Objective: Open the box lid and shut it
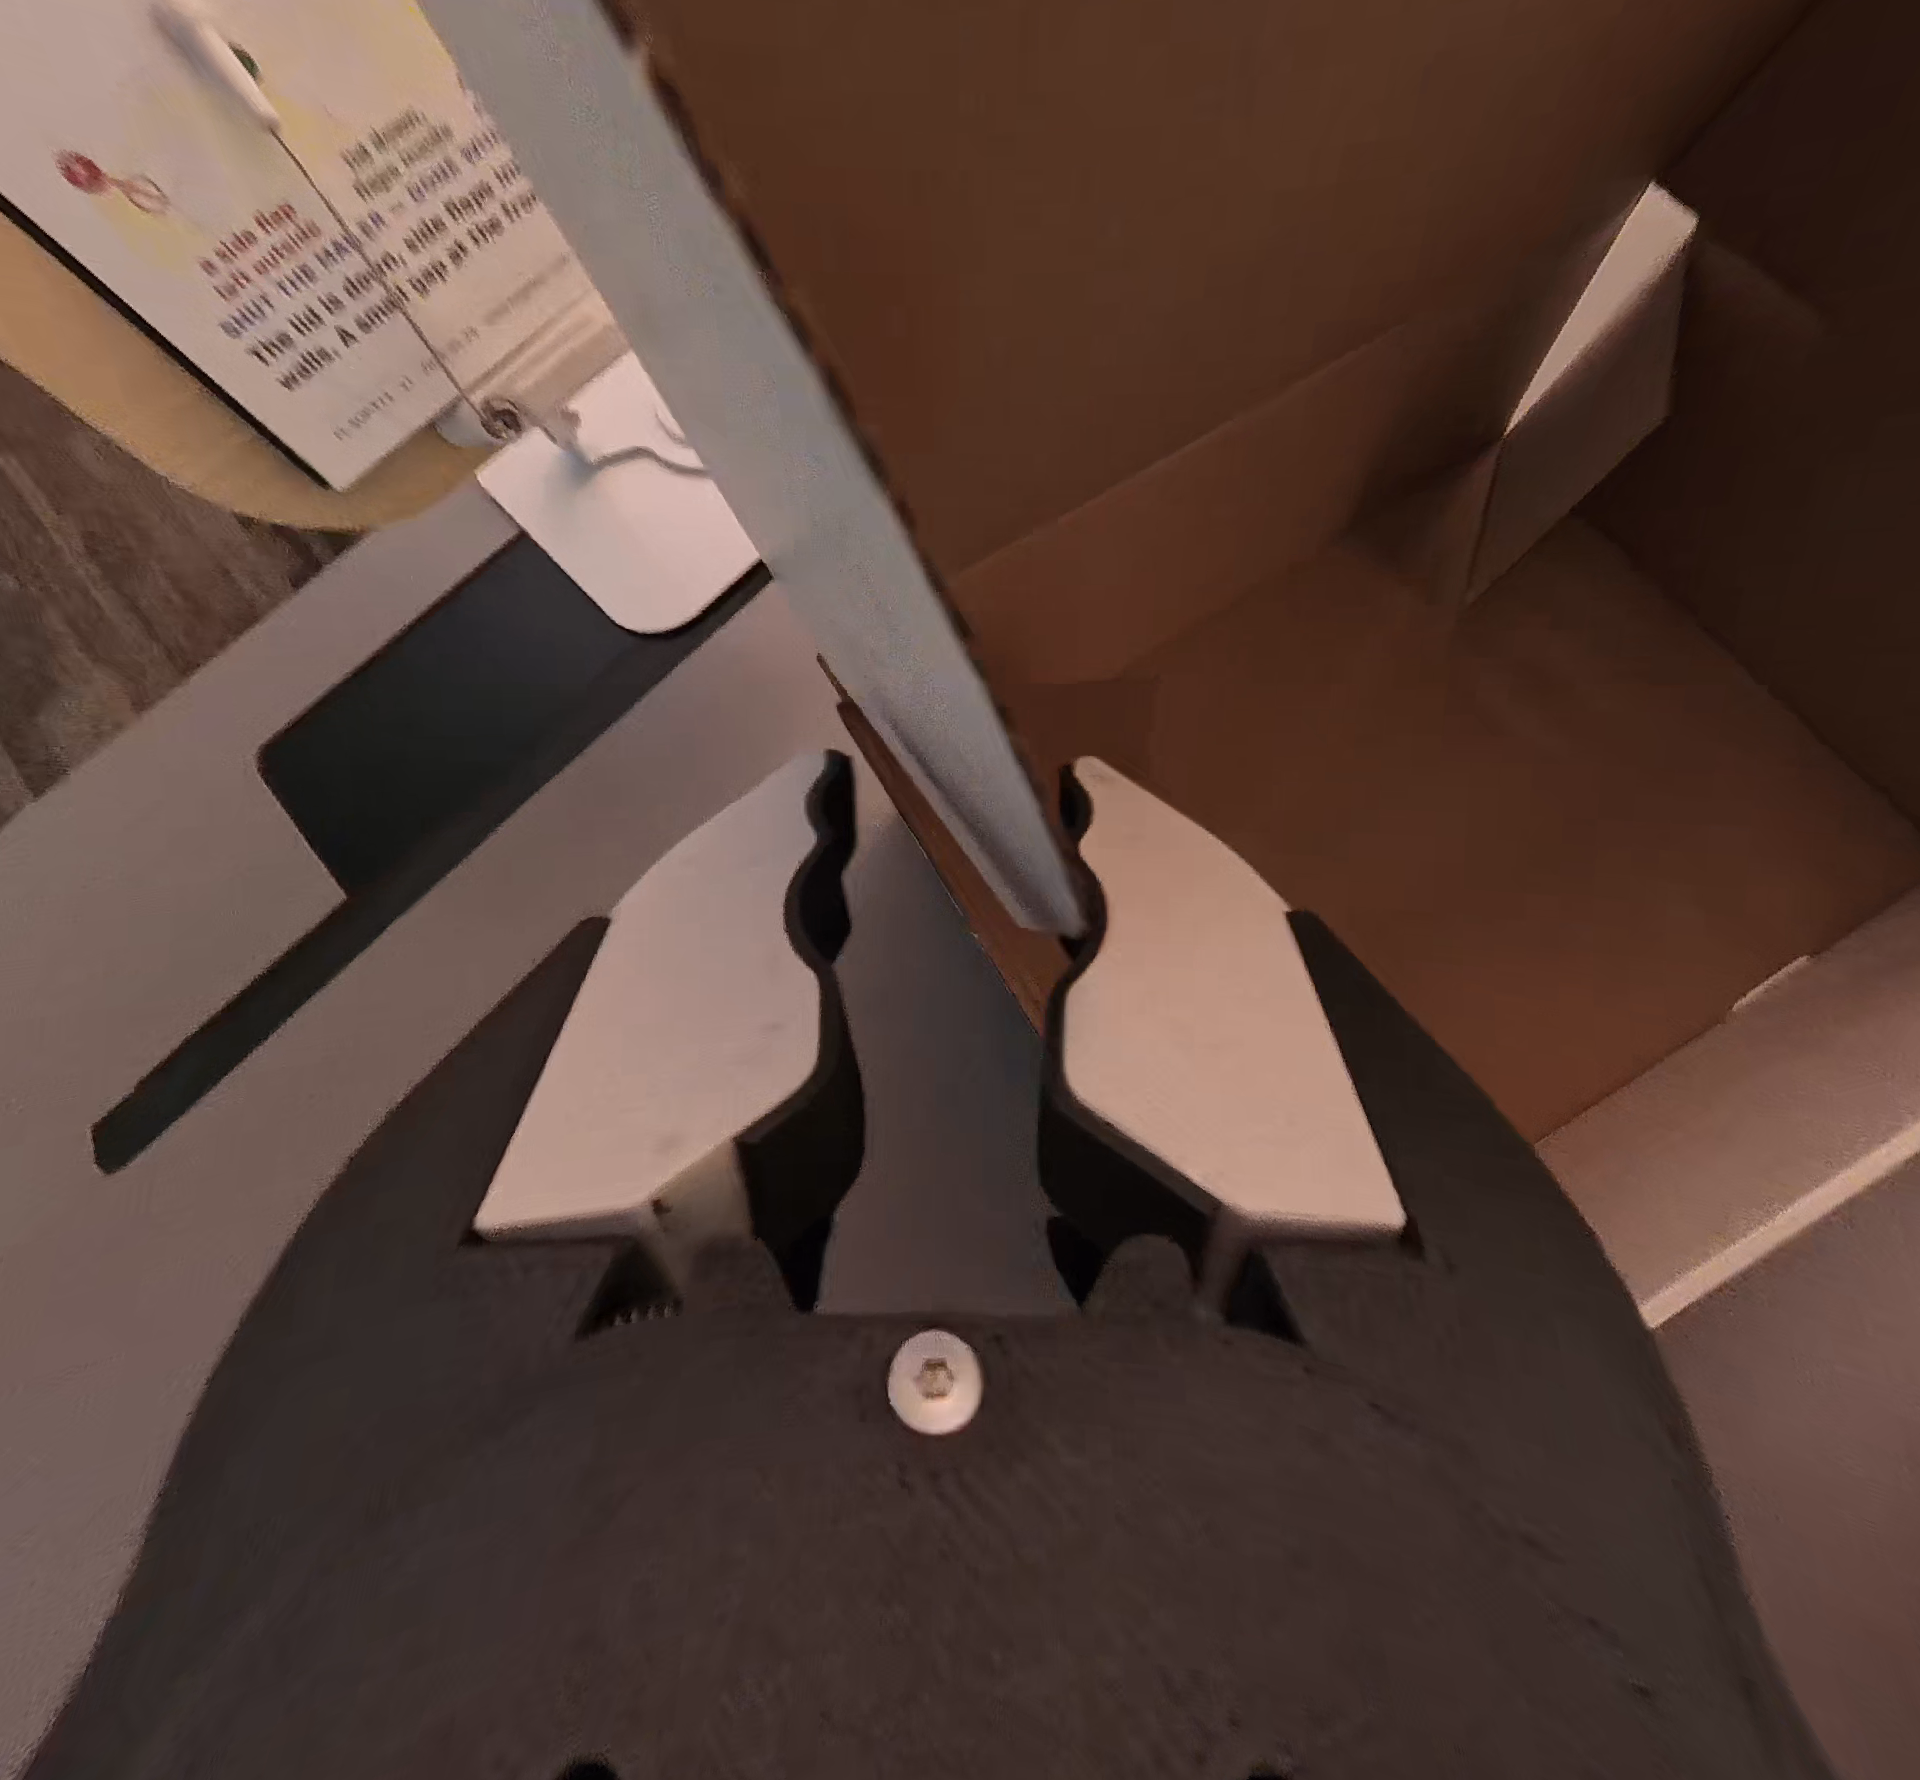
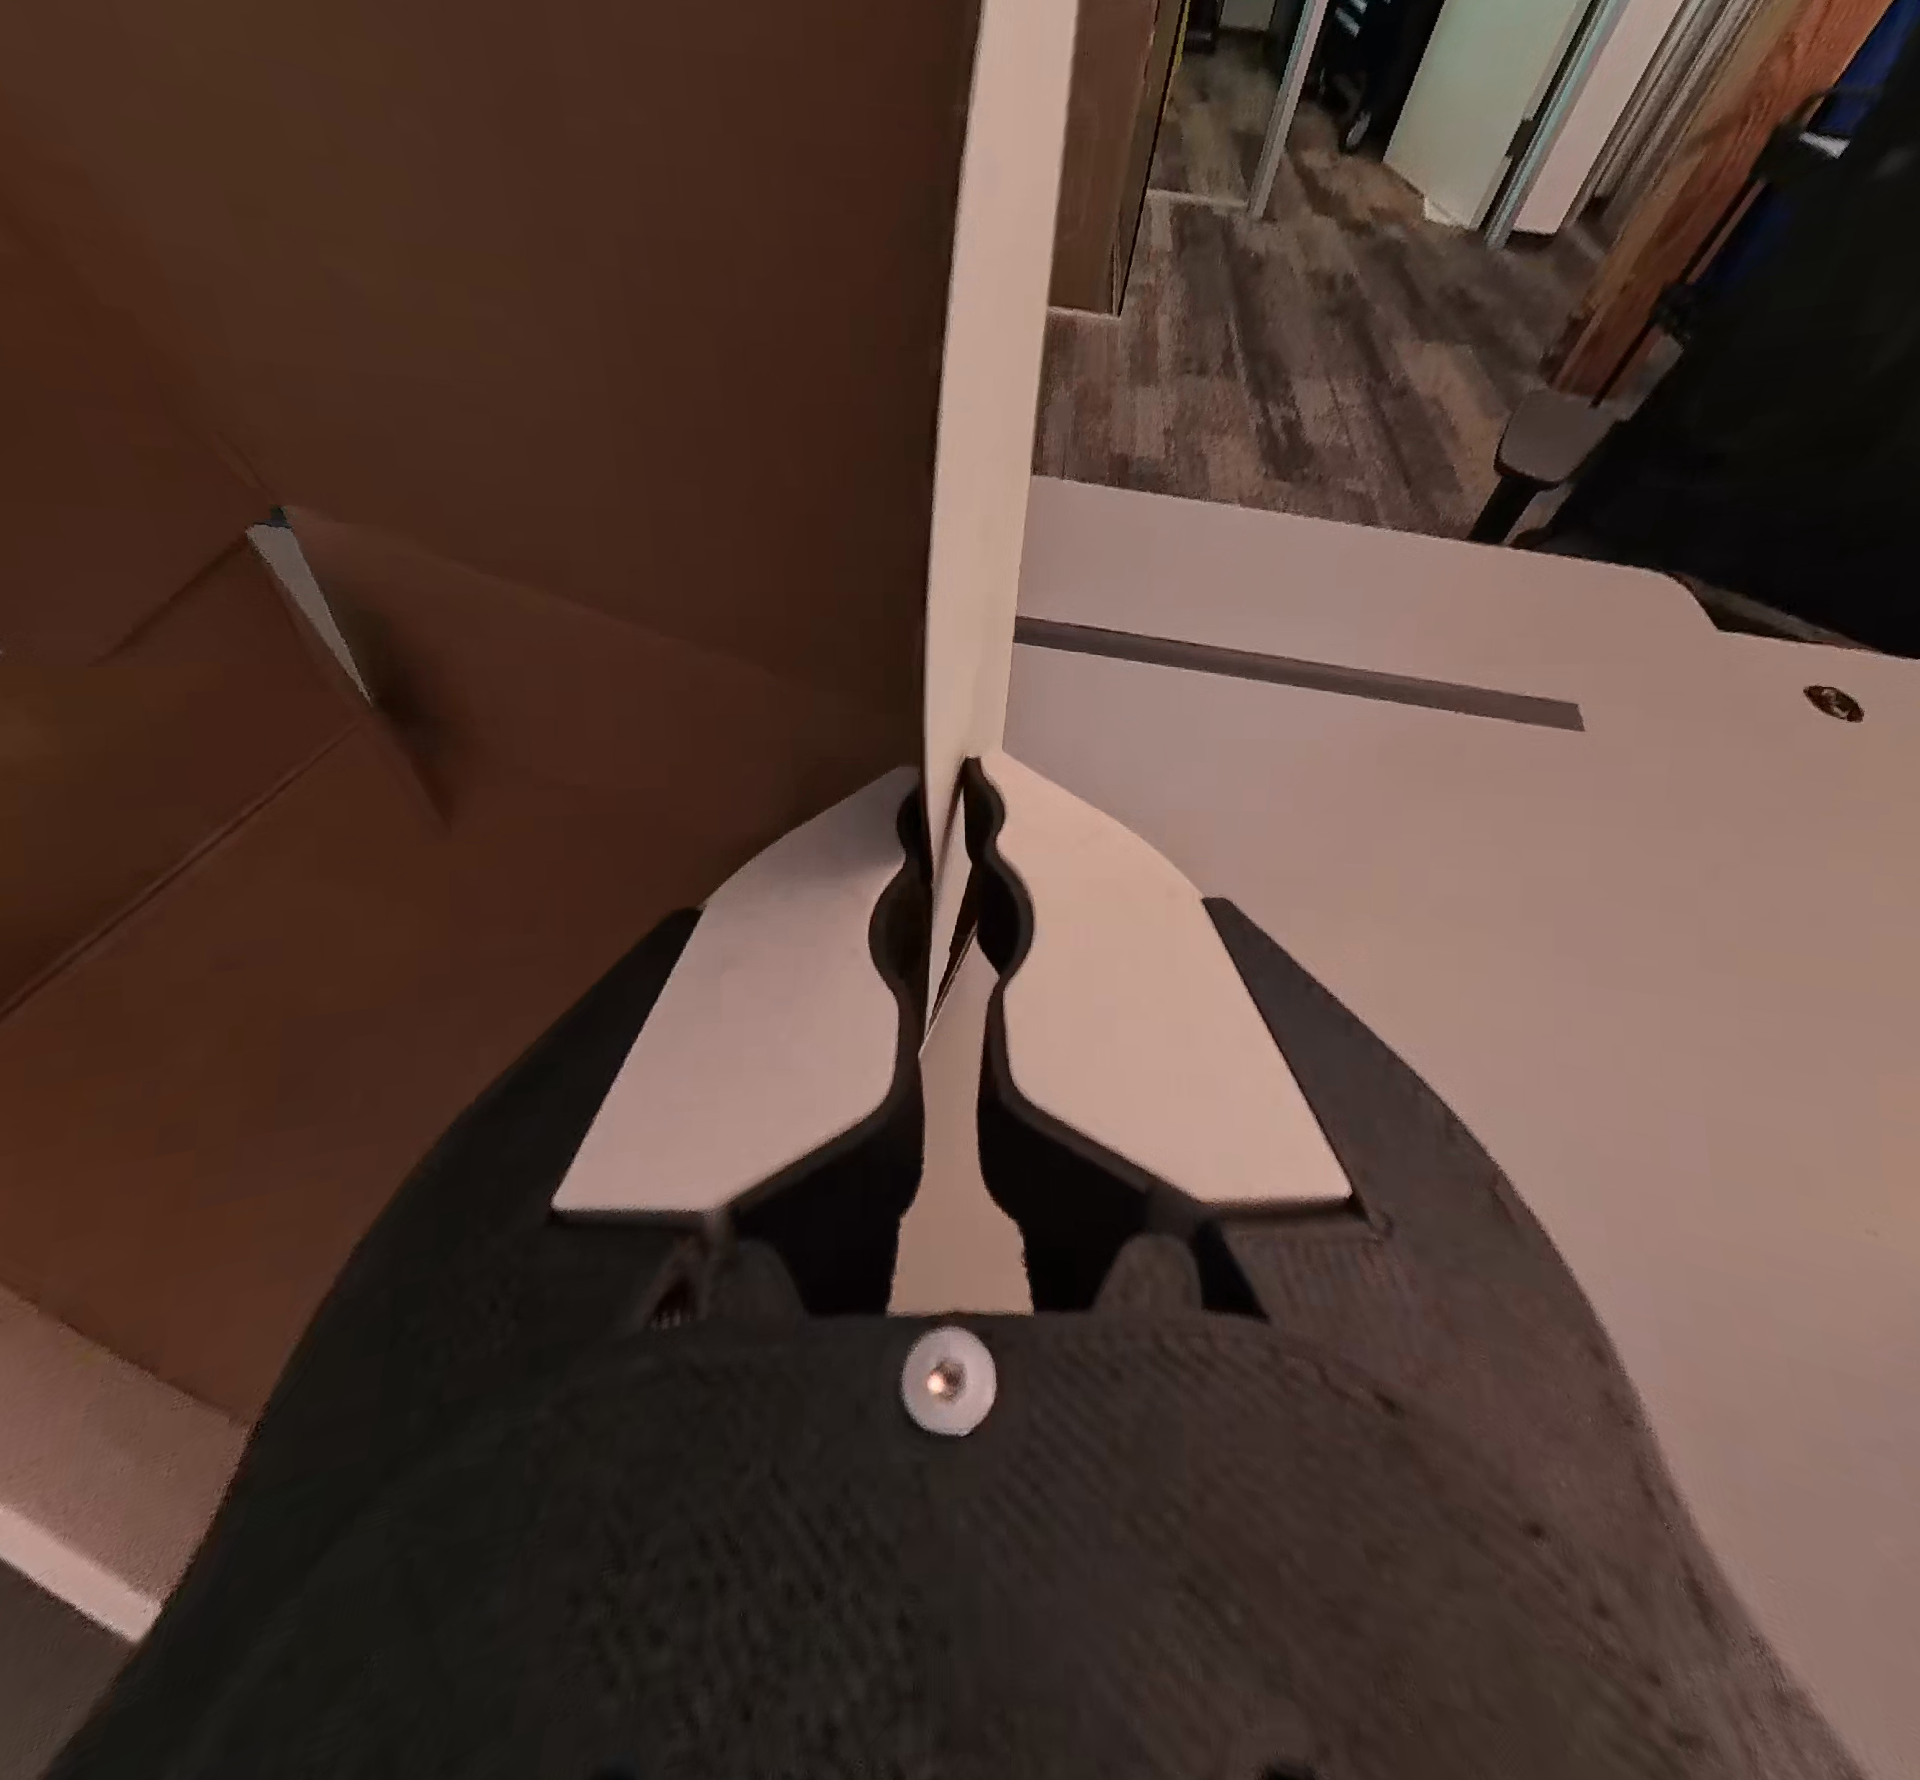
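Here, in the left wrist view, the left tongs point(image 1: 954, 837) fill the lower half of the picture, black with pale finger plates, spread fairly wide. The corner of the raised box lid point(image 1: 727, 328) sits between the fingers and touches only the one at 3 o'clock; the finger at 9 o'clock stands clear of it, so nothing is pinched. The lid rises from there toward 11 o'clock as a thin panel, white on its outer face and brown cardboard on its inner face. To the right, from 1 to 4 o'clock, the open box point(image 1: 1455, 795) shows its brown interior, a folded side flap near 2 o'clock and a white outer rim near 4 o'clock. It rests on the pale bench point(image 1: 156, 899), which has a dark slot at 9 o'clock. Farther off at 10 o'clock stands a white printed sheet point(image 1: 208, 68), blurred, with grey carpet at the far left edge. In the right wrist view, the right tongs point(image 2: 943, 795) are closed almost fully on the lid's point(image 2: 997, 380) white edge, both fingers pressing the panel, which stands nearly upright toward 12 o'clock. The box's point(image 2: 312, 847) brown inside lies from 8 to 11 o'clock. The bench point(image 2: 1455, 899) spreads to 3 o'clock with a narrow dark slot, and beyond it at 1 o'clock lie patterned carpet point(image 2: 1299, 328), a dark chair and pale partitions.
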Motion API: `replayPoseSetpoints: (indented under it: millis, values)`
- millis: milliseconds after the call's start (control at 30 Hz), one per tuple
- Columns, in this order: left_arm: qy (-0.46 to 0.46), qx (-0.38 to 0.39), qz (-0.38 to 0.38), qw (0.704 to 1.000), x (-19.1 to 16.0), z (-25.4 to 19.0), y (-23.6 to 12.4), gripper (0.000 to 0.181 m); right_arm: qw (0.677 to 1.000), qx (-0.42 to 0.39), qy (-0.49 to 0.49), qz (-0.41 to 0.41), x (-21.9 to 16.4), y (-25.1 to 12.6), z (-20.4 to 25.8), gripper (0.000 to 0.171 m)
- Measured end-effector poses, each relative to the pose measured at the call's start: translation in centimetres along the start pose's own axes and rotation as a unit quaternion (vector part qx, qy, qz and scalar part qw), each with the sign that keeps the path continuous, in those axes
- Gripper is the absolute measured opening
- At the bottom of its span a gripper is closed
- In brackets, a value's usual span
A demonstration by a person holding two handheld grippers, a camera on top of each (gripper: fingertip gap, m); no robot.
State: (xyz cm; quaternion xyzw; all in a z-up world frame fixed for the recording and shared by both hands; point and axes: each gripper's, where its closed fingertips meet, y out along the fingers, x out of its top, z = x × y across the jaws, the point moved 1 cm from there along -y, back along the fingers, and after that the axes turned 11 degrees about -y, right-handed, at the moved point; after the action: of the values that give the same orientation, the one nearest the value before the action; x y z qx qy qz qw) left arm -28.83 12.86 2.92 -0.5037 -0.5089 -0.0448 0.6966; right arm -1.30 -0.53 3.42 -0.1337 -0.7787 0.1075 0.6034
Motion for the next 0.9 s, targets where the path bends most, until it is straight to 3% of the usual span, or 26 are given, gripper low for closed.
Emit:
replayPoseSetpoints:
  millis: [67, 300, 533, 600, 733, 900]
  values:
    - [-0.003, 0.003, 0.01, 1.0, -0.3, 0.1, 0.9, 0.047, 1.0, 0.004, 0.007, 0.009, 0.1, 0.2, -0.1, 0.005]
    - [-0.007, -0.014, 0.036, 0.999, -1.2, -0.6, 3.7, 0.046, 0.999, 0.014, 0.03, 0.036, 0.4, 0.5, -0.8, 0.004]
    - [0.029, 0.063, 0.005, 0.998, -0.1, 1.6, 2.8, 0.007, 0.999, 0.021, 0.046, 0.017, 0.7, 0.3, -1.7, 0.005]
    - [0.016, 0.056, 0.002, 0.998, 0.0, 1.8, 2.7, 0.005, 0.998, 0.027, 0.05, -0.006, 0.6, 0.4, -1.5, 0.007]
    - [-0.007, 0.052, 0.003, 0.999, -0.1, 2.5, 2.6, 0.002, 0.996, 0.023, 0.056, -0.06, 0.1, 0.4, -1.2, 0.026]
    - [-0.013, 0.052, 0.003, 0.999, -0.1, 2.5, 2.2, 0.002, 0.998, 0.021, 0.046, -0.037, -2.4, 1.3, -0.7, 0.025]
